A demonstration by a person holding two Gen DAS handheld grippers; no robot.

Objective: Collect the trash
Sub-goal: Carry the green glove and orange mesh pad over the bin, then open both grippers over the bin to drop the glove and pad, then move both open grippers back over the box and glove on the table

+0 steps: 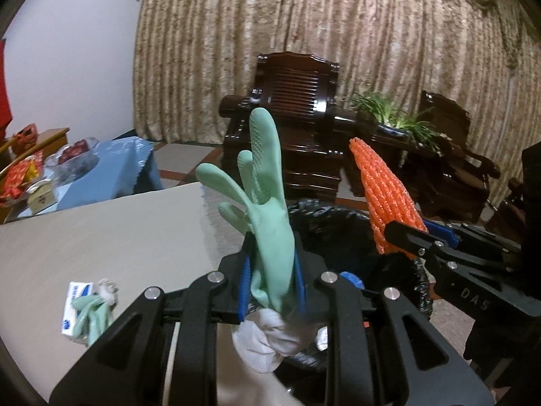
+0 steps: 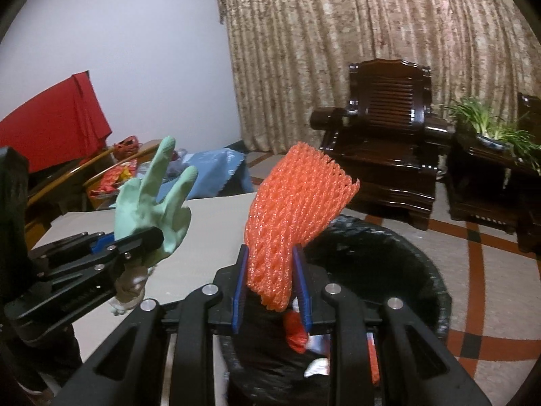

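Left gripper (image 1: pixel 272 280): clamped on green glove (image 1: pixel 267 182).
Right gripper (image 2: pixel 272 280): clamped on orange foam net (image 2: pixel 290 209).
Black-lined bin (image 2: pixel 416 270): held mixed trash.

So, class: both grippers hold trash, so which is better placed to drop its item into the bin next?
Right. The right gripper holds the orange foam net directly over the bin; the left gripper holds the green glove nearer the bin's rim, beside the table.

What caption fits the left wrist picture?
Left gripper pinches a mint-green rubber glove above the black-lined trash bin.
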